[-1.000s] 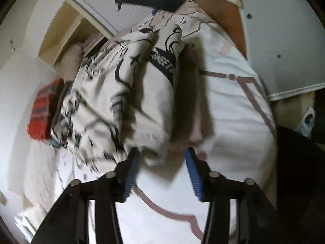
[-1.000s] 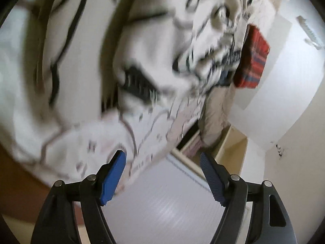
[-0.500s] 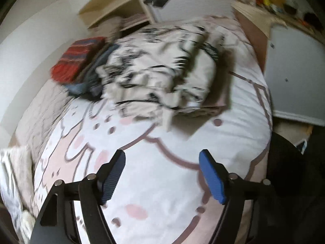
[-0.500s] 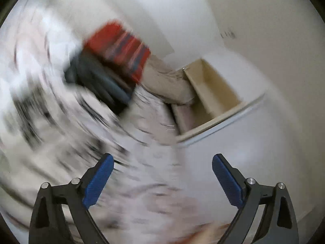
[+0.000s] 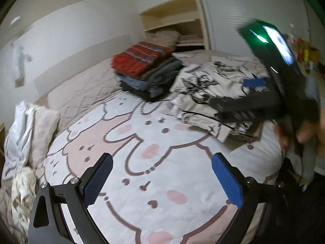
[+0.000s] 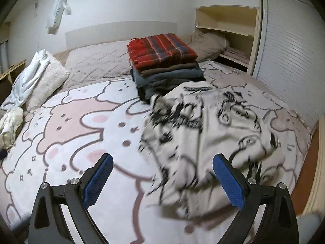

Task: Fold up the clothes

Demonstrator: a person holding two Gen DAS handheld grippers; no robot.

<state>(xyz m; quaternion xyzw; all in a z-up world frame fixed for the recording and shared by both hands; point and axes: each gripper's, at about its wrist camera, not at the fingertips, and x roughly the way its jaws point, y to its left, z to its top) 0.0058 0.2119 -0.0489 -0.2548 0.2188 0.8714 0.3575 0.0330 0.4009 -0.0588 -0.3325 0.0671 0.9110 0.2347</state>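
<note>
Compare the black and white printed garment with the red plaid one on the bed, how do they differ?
The black-and-white printed garment is cream with black graphic print; the red plaid blanket is red with dark and pale stripes. The printed garment lies loosely folded and rumpled, directly on the cartoon bedspread; the red plaid blanket is squared flat on top of a stack of folded clothes. The printed garment spreads wider. Both are on the bed, and no fingers touch either.

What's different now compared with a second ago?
Both grippers have pulled back from the printed garment, which now lies loose on the bed. The left gripper is opening, nothing between its jaws; the right gripper is open and empty. The folded stack stayed put.
</note>
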